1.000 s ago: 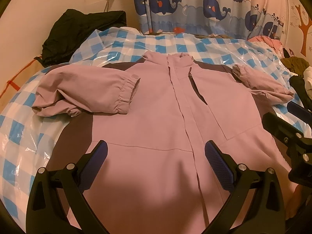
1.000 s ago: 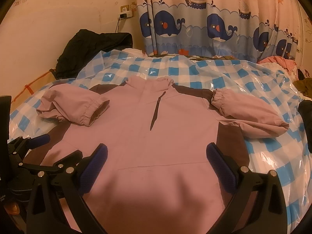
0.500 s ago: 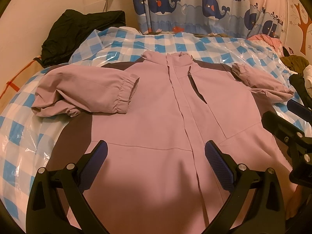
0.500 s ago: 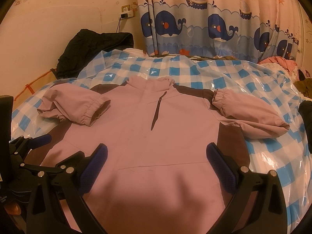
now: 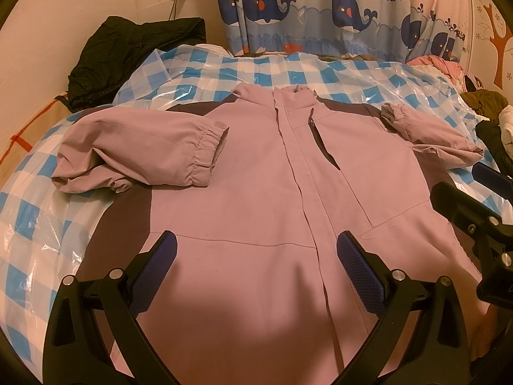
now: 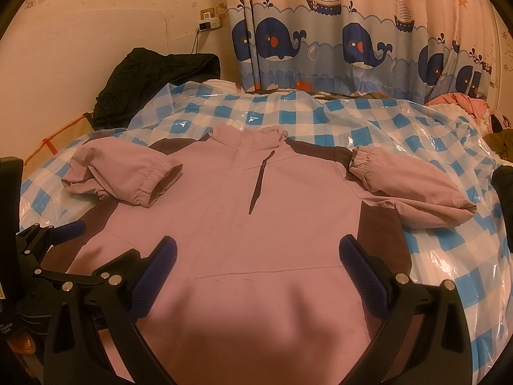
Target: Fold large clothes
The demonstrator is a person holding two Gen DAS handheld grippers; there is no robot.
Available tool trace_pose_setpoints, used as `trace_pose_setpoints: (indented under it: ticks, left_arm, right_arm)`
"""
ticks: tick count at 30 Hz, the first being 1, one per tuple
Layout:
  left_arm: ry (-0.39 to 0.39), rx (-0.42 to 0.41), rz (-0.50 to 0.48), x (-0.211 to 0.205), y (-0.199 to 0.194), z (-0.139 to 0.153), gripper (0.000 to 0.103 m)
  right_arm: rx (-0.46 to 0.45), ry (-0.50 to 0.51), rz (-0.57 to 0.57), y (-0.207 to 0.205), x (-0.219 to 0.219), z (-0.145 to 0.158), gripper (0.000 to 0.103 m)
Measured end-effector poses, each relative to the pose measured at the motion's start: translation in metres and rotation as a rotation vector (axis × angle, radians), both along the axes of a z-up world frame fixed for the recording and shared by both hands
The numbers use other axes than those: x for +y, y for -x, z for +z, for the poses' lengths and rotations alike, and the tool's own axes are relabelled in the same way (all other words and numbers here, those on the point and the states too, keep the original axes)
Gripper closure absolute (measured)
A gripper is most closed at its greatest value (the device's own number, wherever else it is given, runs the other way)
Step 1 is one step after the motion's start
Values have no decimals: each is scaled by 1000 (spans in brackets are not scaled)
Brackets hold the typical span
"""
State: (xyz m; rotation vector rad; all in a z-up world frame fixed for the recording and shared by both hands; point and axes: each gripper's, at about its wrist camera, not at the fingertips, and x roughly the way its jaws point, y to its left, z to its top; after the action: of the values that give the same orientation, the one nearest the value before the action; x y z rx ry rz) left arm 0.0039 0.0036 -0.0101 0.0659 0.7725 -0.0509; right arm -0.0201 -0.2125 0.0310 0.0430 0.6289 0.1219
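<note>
— What are your claws doing?

— My left claw (image 5: 256, 256) is wide open. It holds nothing. It hangs over the bottom part of the pink jacket (image 5: 272, 192). My right claw (image 6: 256, 256) is wide open too, and empty. I can't tell if either one touches the cloth.

— What do the fingers look like?

— They are black with bumpy blue pads (image 5: 359, 266).

— Where is the jacket?

— It lies flat on the bed, front side up, on a shiny blue and white checked plastic sheet (image 6: 320, 118). The collar (image 6: 250, 134) points to 12 o'clock.

— How does it look?

— It is soft pink with dark brown parts at the sides and shoulders. A dark zipper pocket (image 6: 258, 189) slants on the chest. Both sleeves are folded in. One sleeve (image 5: 144, 150) lies at 9 o'clock with a puffy stretchy cuff. The other sleeve (image 6: 404, 186) lies at 3 o'clock.

— What else is there?

— A crumpled black garment (image 6: 154, 80) sits at 10 o'clock by the wall. A whale curtain (image 6: 352, 41) hangs at 12 o'clock.
</note>
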Motion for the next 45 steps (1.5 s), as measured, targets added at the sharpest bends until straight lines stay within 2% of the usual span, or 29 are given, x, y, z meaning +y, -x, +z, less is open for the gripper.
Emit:
trace_pose_setpoints:
  ticks: [17, 45]
  left_arm:
    - [-29, -17, -2, -3, 1, 0, 7]
    - [-29, -21, -3, -3, 2, 2, 7]
  right_arm:
    - [0, -1, 1, 0, 0, 0, 5]
    - [-4, -11, -2, 0, 0, 1, 5]
